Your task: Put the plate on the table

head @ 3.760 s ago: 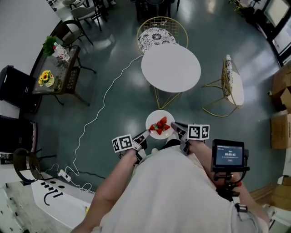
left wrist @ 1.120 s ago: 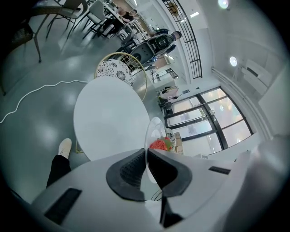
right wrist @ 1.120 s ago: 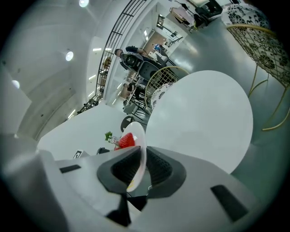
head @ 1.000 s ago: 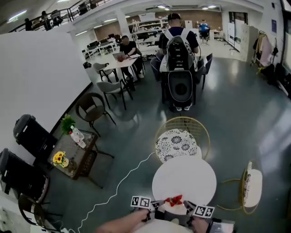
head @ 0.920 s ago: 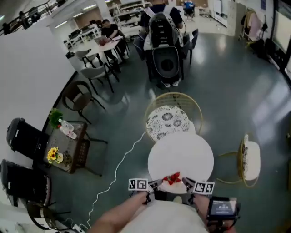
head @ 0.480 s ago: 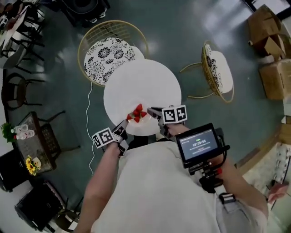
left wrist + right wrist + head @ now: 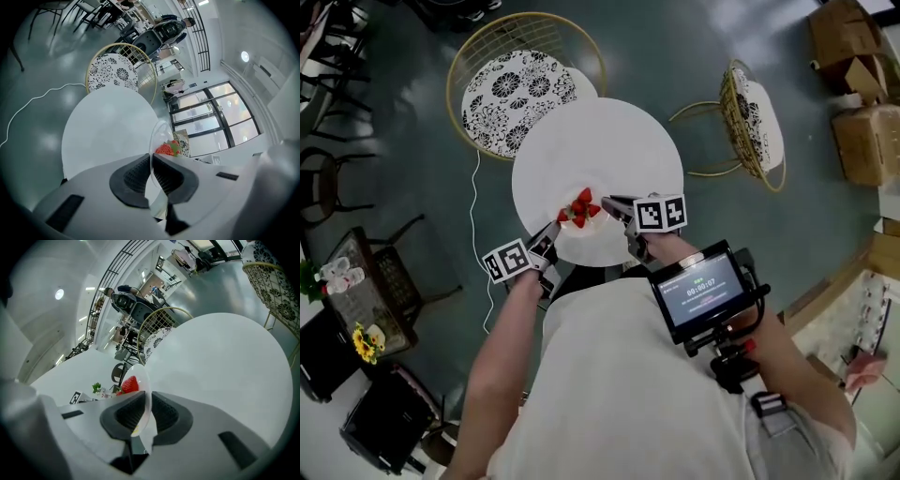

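Floor (image 7: 412, 178): one dark grey-green surface under everything; one thin white cable (image 7: 474, 225) lies on it left of the table.
Table (image 7: 609, 150): one, round and white, directly in front of the person.
Chairs: two with gold wire frames. One chair with a black-and-white patterned seat (image 7: 520, 84) stands at the far left side of the table, and its seat touches the table's edge in the head view. The other chair (image 7: 757, 127) stands to the right, apart from the table.
Cardboard boxes (image 7: 862, 141): about three near the right edge. Their outlines run together, so the count is not sure.
Screen (image 7: 701, 292): one, on a black mount at the person's chest, lit with small text.
Plate (image 7: 595, 246): one, white and round, at the near edge of the table, with its near rim going past that edge. It is held from both sides. Whether its bottom touches the tabletop, I cannot tell.
Grippers: two. The left gripper (image 7: 555, 228) has its jaws closed tight on the plate's left rim; in the left gripper view the thin rim stands edge-on between the dark pads (image 7: 133, 176). The right gripper (image 7: 612, 201) is closed the same way on the right rim, and the rim sits between its pads (image 7: 165, 416).
Marker cubes: two, one on each gripper.
Strawberries (image 7: 579, 208): one small red heap on the far part of the plate. The single fruits I cannot count.
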